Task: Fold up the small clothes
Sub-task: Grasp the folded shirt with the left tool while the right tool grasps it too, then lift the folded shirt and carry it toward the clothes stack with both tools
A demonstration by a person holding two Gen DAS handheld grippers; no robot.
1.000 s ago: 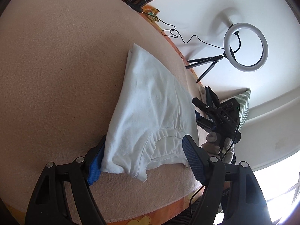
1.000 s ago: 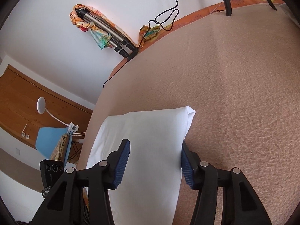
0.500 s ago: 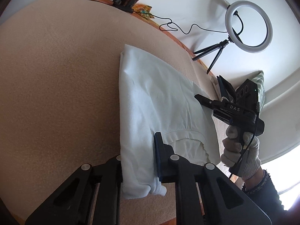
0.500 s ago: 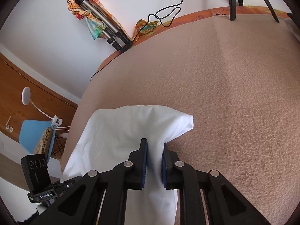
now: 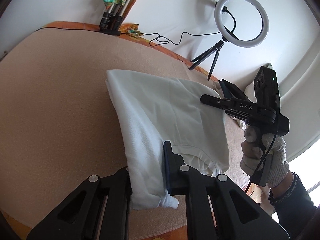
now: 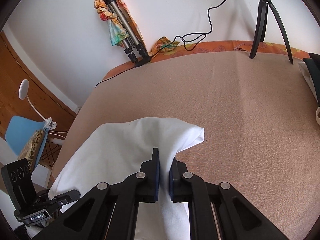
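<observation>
A white folded garment [image 5: 164, 116] lies on the beige blanket [image 5: 56, 104] and is lifted at both ends. My left gripper [image 5: 147, 160] is shut on the garment's near end by the neckline. My right gripper [image 6: 164, 162] is shut on the garment [image 6: 128, 142] at its other end, and the cloth bulges up ahead of the jaws. In the left wrist view the right gripper [image 5: 208, 99] shows at the right, held by a gloved hand. In the right wrist view the left gripper [image 6: 60, 200] shows at the lower left.
A ring light on a small tripod [image 5: 240, 20] stands at the bed's far edge, with its cable [image 5: 170, 38] along the wall. A folded tripod [image 6: 124, 30] with a colourful scarf leans on the wall. Dark and white clothes [image 6: 312, 70] lie at the right. A blue chair [image 6: 22, 130] stands beside the bed.
Both grippers have closed on the garment: one second ago both were open around it. Since then both ends have been raised off the blanket.
</observation>
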